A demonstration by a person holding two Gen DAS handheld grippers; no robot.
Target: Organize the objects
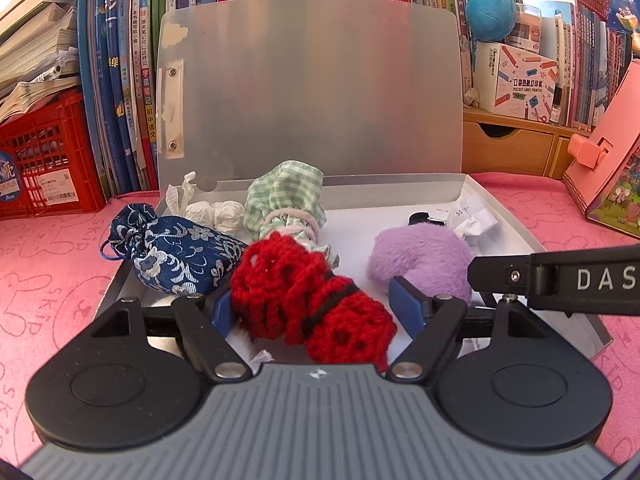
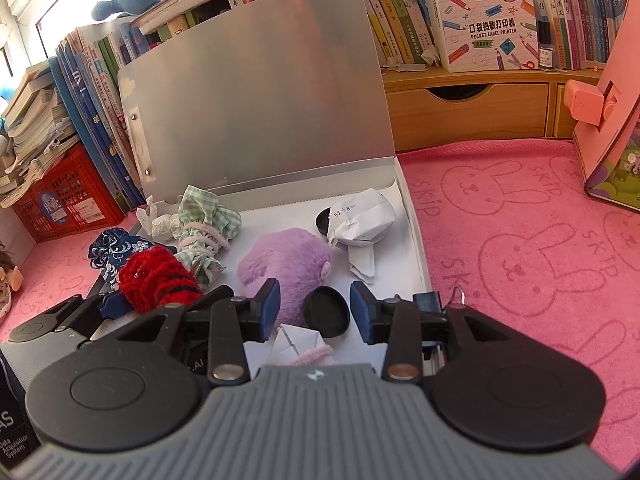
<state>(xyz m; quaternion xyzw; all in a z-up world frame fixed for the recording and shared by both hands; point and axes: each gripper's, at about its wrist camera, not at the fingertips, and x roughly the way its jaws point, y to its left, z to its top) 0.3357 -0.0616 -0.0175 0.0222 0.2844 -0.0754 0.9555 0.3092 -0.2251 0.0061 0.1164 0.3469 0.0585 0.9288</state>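
While lid stands raised, open box (image 1: 500,204) already holds blue pouch (image 1: 180,256), gingham bundle (image 1: 286,200), purple plush (image 1: 420,260). Left gripper (image 1: 316,308): jaws apart, red crochet piece (image 1: 312,300) between, ungripped. Right gripper (image 2: 316,312): jaws parted around black disc (image 2: 326,312), no contact. Closing remains.

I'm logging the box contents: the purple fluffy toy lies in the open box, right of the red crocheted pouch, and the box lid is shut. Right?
One slip: the box lid is not shut; it stands raised behind the contents, as the left wrist view shows. The purple fluffy toy does lie in the open box, right of the red crocheted pouch.
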